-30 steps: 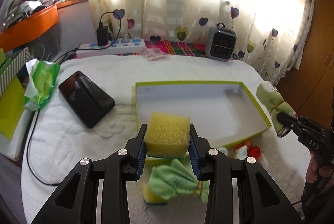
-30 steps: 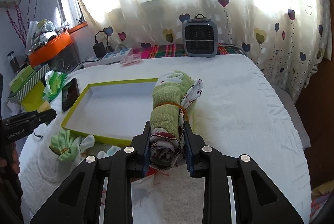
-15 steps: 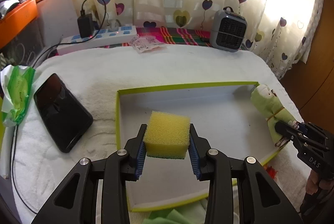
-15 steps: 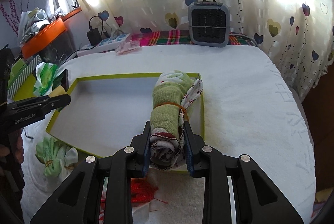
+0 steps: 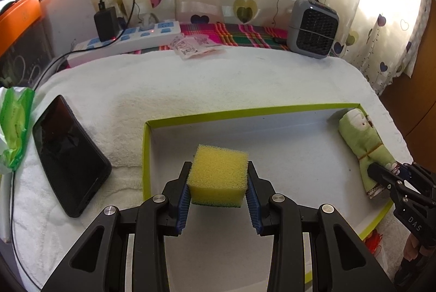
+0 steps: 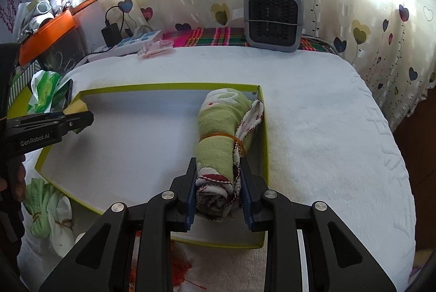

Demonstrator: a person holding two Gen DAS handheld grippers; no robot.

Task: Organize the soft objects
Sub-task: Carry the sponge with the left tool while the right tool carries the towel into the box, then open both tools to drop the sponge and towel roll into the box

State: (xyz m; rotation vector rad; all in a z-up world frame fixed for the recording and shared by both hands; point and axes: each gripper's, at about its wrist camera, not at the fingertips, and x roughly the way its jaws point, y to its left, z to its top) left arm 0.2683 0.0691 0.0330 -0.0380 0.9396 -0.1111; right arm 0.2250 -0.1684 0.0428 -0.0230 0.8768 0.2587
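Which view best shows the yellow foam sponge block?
The left wrist view: the yellow foam sponge block fills the centre, clamped in the left gripper over the green-rimmed white tray. The right wrist view shows only a yellow corner behind that gripper's fingers.

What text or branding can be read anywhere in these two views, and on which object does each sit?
"GenRobot.AI": on the side of the left gripper, seen from the right wrist view.
"DAS": on the body of the right gripper, seen from the left wrist view.
Green wipes packet: print too blurred to read.
Pink sachet: print too small to read.
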